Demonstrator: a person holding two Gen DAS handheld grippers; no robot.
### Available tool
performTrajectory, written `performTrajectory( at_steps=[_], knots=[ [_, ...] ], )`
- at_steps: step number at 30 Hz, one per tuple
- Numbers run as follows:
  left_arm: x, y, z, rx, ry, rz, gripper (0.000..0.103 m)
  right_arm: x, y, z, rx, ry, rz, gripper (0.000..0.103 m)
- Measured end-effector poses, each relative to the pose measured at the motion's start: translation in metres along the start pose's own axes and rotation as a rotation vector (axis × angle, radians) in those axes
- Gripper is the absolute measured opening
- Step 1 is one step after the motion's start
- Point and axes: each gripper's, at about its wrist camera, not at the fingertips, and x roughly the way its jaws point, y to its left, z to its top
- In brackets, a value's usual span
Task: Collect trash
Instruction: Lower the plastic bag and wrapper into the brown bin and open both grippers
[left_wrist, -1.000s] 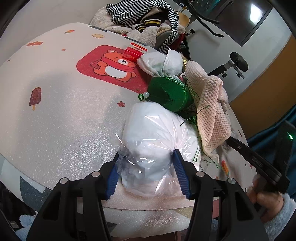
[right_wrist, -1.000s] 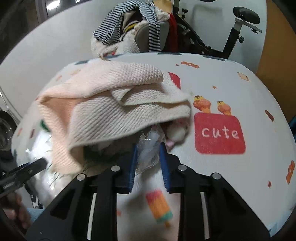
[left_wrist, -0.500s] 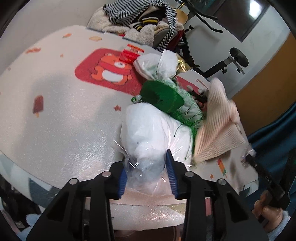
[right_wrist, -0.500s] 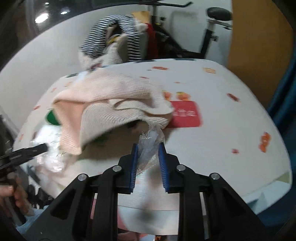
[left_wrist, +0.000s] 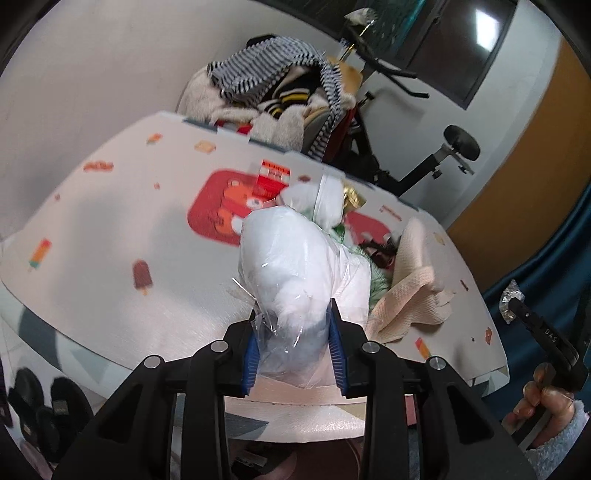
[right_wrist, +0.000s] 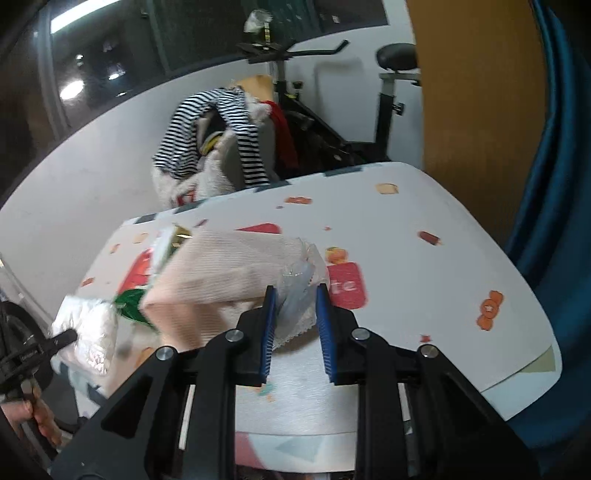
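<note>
I see a white table (left_wrist: 110, 236) printed with popsicles and a red bear patch, against a white wall. Behind it sit a chair heaped with clothes (left_wrist: 273, 92) and an exercise bike (right_wrist: 388, 92); an orange panel and a blue curtain (right_wrist: 554, 184) lie to the right. My left gripper (left_wrist: 293, 341) is closing on a white stuffed bag (left_wrist: 295, 258), pads pressing it, above the table's near edge. My right gripper (right_wrist: 295, 321) pinches a clear wrapper (right_wrist: 295, 291) beside a pink towel (right_wrist: 221, 273).
</note>
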Motion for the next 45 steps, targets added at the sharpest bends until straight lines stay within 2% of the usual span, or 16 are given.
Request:
performTrajectory(
  at_steps=[4, 8, 13, 19, 28, 33, 37, 42, 45],
  knots=[
    [-0.027, 0.000, 0.009, 0.055, -0.037, 0.021, 0.031, -0.012, 0.022, -0.004, -0.048, -0.007, 0.057, 0.025],
    [-0.047, -0.001, 0.006, 0.125, -0.034, 0.055, 0.031, -0.021, 0.043, -0.012, -0.121, -0.010, 0.089, 0.025],
    [-0.061, -0.003, -0.013, 0.183, -0.009, 0.074, 0.032, -0.032, 0.062, -0.026, -0.160, 0.006, 0.145, 0.025],
    [-0.071, -0.007, -0.053, 0.216, 0.049, 0.022, 0.032, -0.046, 0.080, -0.047, -0.203, 0.033, 0.198, 0.025],
    [-0.060, -0.015, -0.132, 0.273, 0.203, -0.033, 0.032, -0.057, 0.090, -0.078, -0.225, 0.076, 0.233, 0.025],
    [-0.041, -0.017, -0.164, 0.286, 0.304, -0.027, 0.032, -0.057, 0.091, -0.093, -0.228, 0.106, 0.236, 0.025],
    [-0.021, -0.014, -0.180, 0.276, 0.378, -0.015, 0.033, -0.057, 0.091, -0.101, -0.224, 0.122, 0.237, 0.025],
    [0.000, -0.016, -0.189, 0.260, 0.424, -0.017, 0.034, -0.056, 0.088, -0.107, -0.224, 0.139, 0.231, 0.025],
    [0.011, -0.021, -0.194, 0.268, 0.451, -0.026, 0.038, -0.055, 0.085, -0.110, -0.217, 0.149, 0.227, 0.025]
  ],
)
